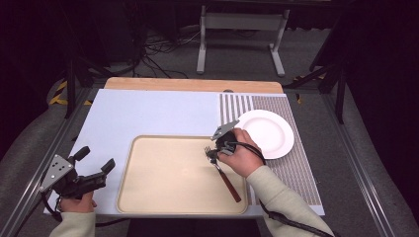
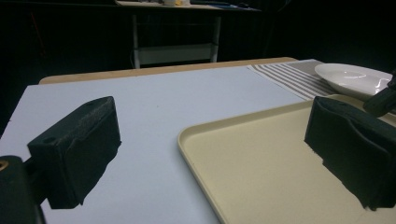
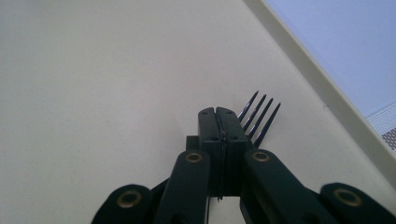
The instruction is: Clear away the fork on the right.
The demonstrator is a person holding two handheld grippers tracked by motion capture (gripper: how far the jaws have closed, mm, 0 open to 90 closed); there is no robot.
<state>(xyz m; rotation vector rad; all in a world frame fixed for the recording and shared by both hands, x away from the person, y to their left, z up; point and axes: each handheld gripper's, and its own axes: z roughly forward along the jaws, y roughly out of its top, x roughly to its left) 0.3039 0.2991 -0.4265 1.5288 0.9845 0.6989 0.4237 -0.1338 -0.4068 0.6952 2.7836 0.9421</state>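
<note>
My right gripper clamped tight on the fork near its tines, fork lying on the beige tray – right side, near the white plate, my left gripper spread wide, holding nothing, over the surface left of the tray

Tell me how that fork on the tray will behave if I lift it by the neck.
The fork looks rigid, so it shouldn't flex. The right claw is shut near the tines, leaving the long reddish-brown handle trailing, so it will probably droop or pivot. Smooth metal may slip; the tray looks slick too.
</note>
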